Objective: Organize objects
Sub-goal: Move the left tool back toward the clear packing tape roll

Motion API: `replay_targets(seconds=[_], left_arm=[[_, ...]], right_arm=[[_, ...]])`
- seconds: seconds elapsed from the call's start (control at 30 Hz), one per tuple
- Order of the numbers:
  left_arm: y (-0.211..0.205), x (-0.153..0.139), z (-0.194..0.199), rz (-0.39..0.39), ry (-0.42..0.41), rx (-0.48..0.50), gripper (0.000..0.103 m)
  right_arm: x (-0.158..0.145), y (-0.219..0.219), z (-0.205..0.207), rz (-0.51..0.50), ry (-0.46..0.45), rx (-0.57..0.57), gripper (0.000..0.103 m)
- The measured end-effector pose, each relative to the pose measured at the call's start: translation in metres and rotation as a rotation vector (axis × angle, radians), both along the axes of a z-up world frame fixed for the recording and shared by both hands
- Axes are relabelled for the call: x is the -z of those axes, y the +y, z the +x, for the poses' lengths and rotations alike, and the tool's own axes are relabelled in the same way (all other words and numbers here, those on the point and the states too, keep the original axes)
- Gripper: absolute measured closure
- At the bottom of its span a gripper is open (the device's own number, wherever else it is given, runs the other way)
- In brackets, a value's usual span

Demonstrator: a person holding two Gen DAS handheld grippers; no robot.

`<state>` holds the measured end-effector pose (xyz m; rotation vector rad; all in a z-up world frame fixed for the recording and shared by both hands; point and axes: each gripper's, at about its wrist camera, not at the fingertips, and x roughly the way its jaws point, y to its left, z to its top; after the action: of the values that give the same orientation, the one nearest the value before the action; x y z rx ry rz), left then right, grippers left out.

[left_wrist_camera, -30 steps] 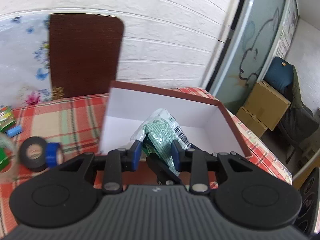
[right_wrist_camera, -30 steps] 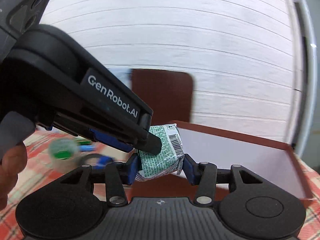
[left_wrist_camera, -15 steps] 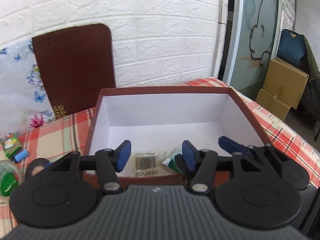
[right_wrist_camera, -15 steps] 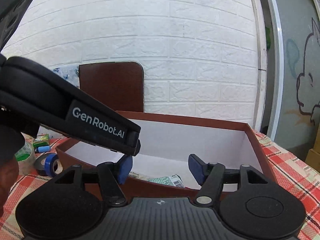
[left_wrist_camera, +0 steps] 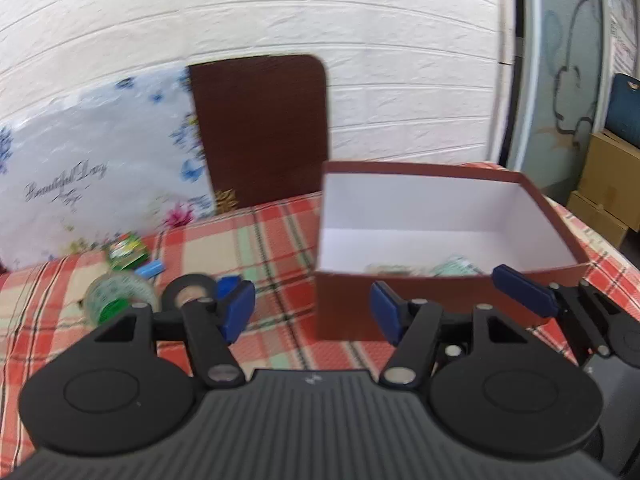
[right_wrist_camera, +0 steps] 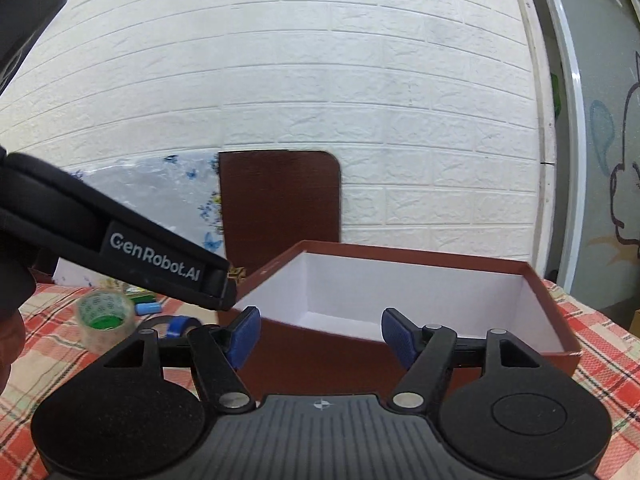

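Note:
The brown box (left_wrist_camera: pixel 348 308) with a white inside stands on the plaid table, right of centre in the left wrist view. A green snack packet (left_wrist_camera: pixel 456 267) lies on its floor beside a clear packet (left_wrist_camera: pixel 386 269). My left gripper (left_wrist_camera: pixel 312 314) sits before the box's near left corner, jaws opening, nothing between them. In the right wrist view my right gripper (right_wrist_camera: pixel 320 336) faces the box (right_wrist_camera: pixel 400 254), jaws also opening and empty. The left gripper's body (right_wrist_camera: pixel 160 268) crosses that view at the left. One right gripper fingertip (left_wrist_camera: pixel 520 290) shows by the box's front wall.
Left of the box lie a clear tape roll (left_wrist_camera: pixel 116 296), a black tape roll (left_wrist_camera: pixel 188 292), a blue tape roll (left_wrist_camera: pixel 228 285), a blue cylinder (left_wrist_camera: pixel 150 270) and a green pack (left_wrist_camera: pixel 126 250). A brown board (left_wrist_camera: pixel 260 132) and a floral bag (left_wrist_camera: pixel 92 184) lean on the wall.
A second ago both grippers were shut on the green packet over the box. Both have let go and drawn back; the packet now lies in the box. The left view has swung left.

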<state>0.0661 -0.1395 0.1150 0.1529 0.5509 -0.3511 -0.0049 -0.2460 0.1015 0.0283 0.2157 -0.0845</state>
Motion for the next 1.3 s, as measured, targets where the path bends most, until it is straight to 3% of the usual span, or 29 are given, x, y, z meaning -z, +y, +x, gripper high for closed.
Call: replay_targets(seconds=[0.6,1.17,1.3], left_arm=[[0.117,0.056,0.010,0.011,0.117,-0.282,0.037],[0.202,0.101,0.041,0.021,0.183,-0.482,0.034],[0.217,0.109,0.045,0.002,0.178,-0.513,0.026]], right_arm=[[0.028,0.087,0.007,0.002,0.190,-0.210,0.036],[0.047,0.147,0.033,-0.078,0.310,-0.327,0.036],[0.051,0.158,0.043,-0.093,0.322,-0.345,0.036]])
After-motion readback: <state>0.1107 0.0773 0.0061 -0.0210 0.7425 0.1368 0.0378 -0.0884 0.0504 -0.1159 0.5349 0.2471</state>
